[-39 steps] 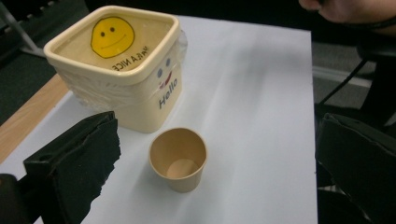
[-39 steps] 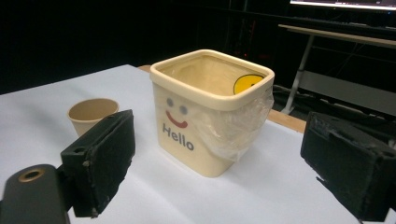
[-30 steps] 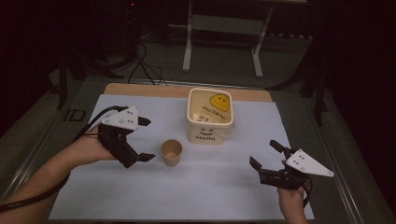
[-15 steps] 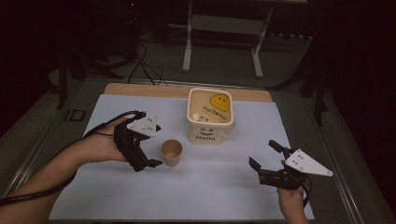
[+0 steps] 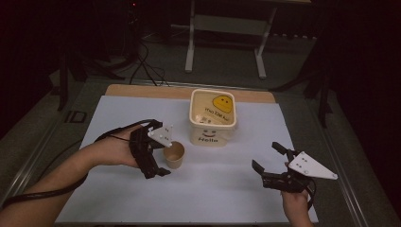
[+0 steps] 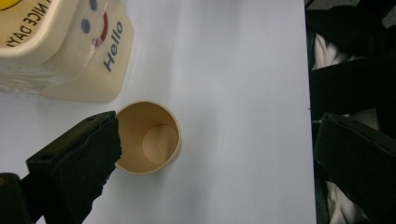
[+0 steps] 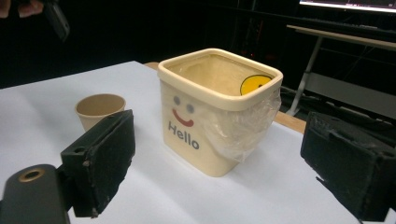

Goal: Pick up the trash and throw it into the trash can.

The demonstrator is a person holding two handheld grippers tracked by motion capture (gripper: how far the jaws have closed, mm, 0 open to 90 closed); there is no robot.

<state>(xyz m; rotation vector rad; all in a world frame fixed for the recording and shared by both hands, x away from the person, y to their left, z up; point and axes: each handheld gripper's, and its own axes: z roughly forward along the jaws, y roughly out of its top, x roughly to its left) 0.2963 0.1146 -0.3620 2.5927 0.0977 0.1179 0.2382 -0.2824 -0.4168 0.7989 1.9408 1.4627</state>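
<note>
A small tan paper cup stands upright and empty on the white sheet, just in front of a cream tub printed with "Hello" and a yellow smiley. My left gripper is open, level with the cup on its left side. In the left gripper view the cup sits inside the wide gap, close against one jaw, with the tub behind it. My right gripper is open over bare sheet at the front right. Its own view faces the tub, with the cup to the left.
The white sheet covers the table, with a wooden edge at the back. Clear plastic film hangs off the tub's side. A metal stand and cables lie on the dark floor beyond.
My left gripper has moved right across the sheet until the cup lies between its open jaws. The right gripper, the cup and the tub have stayed where they were.
</note>
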